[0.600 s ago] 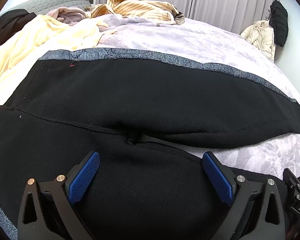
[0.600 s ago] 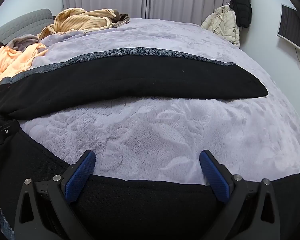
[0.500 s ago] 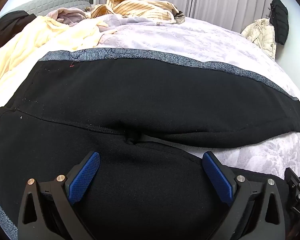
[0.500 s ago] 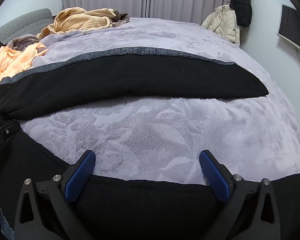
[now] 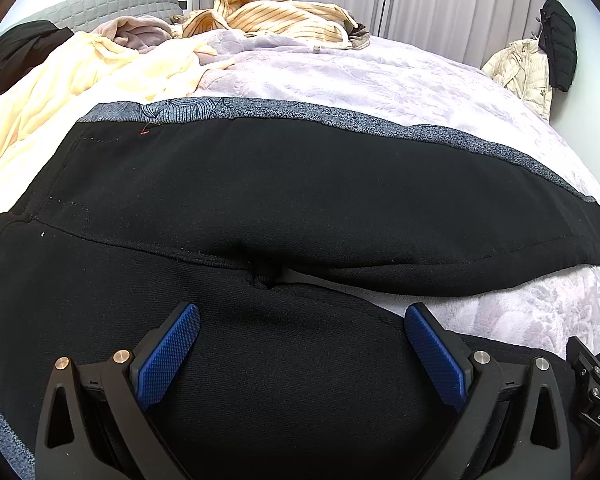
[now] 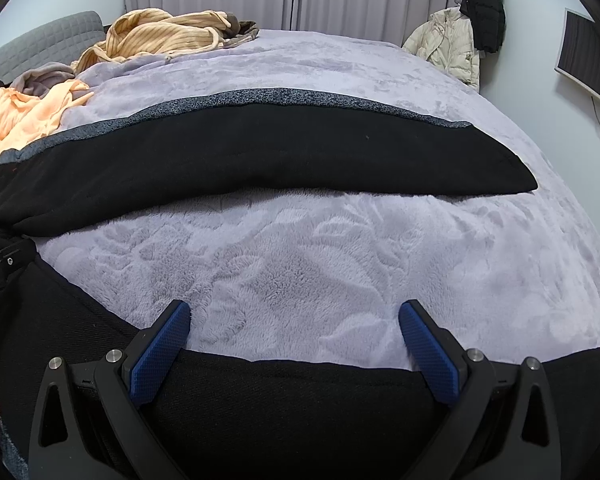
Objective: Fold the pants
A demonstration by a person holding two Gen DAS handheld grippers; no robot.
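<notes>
I'm looking down over the pants [image 5: 284, 200], black and spread flat on the bed [image 6: 340, 80], waist off to my left and the two legs running away to the right. My left gripper [image 5: 302, 350] hangs released, jaws wide, right above the seat, with the crotch seam just ahead of its fingertips; nothing is pinched between the blue pads [image 5: 168, 360]. My right gripper [image 6: 294, 344] is likewise spread wide and holding nothing, poised over the inner edge of the near leg, with the bare purple blanket [image 6: 300, 260] showing ahead of its tips and the far leg lying beyond that. The cloth looks like a thick, soft knit, limp and fairly light, so I judge it will drape and sag the moment I lift it, and it should drag a little on that plush blanket rather than slide. It won't break, so a firm pinch is fine. I'd take hold along the near leg's edge, one gripper near the waist and one farther down the leg, gathering both layers so the leg carries over onto the far one, whose grey side stripe [image 6: 300, 98] marks its outer edge.
</notes>
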